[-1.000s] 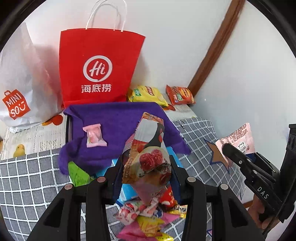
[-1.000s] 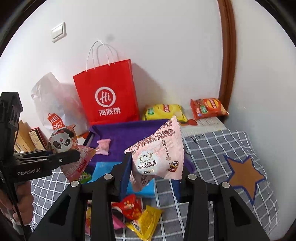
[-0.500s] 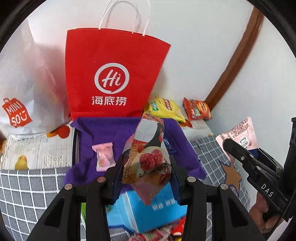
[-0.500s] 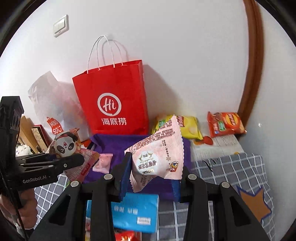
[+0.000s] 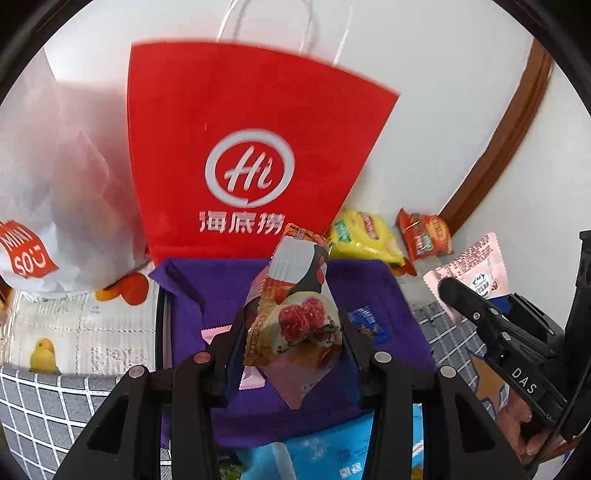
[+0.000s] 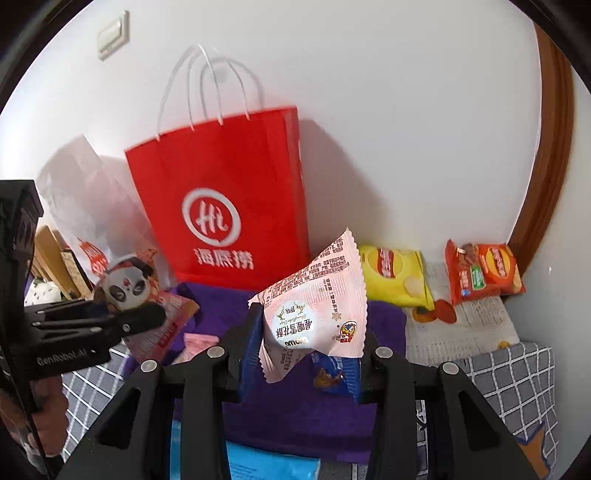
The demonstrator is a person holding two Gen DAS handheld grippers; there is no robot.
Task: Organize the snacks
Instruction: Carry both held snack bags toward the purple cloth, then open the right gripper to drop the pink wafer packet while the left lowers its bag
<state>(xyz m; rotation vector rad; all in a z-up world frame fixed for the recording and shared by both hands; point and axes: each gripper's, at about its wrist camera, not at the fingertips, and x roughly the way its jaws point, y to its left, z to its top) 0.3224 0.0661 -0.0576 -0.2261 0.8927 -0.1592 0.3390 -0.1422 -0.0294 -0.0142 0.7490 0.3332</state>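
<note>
Snacks sit in both grippers: the left gripper has its jaws clamped on a glossy panda packet, and the right gripper pinches a crinkly pink pouch with serrated edges. Both hang above a soft purple cloth at the foot of a stiff red paper bag with white cord handles. Only the right view shows the panda face on the left packet, a wall switch up left, and the bag's side gusset. Only the left view shows a bird print on the pale ribbed mat and the packet's berry picture. Far right against the wall lie a puffy yellow chip bag and an orange one. A small pink candy and a blue wrapper rest on the cloth, a flat blue pack nearer, on grey checked fabric. A filmy white bag slumps far left.
</note>
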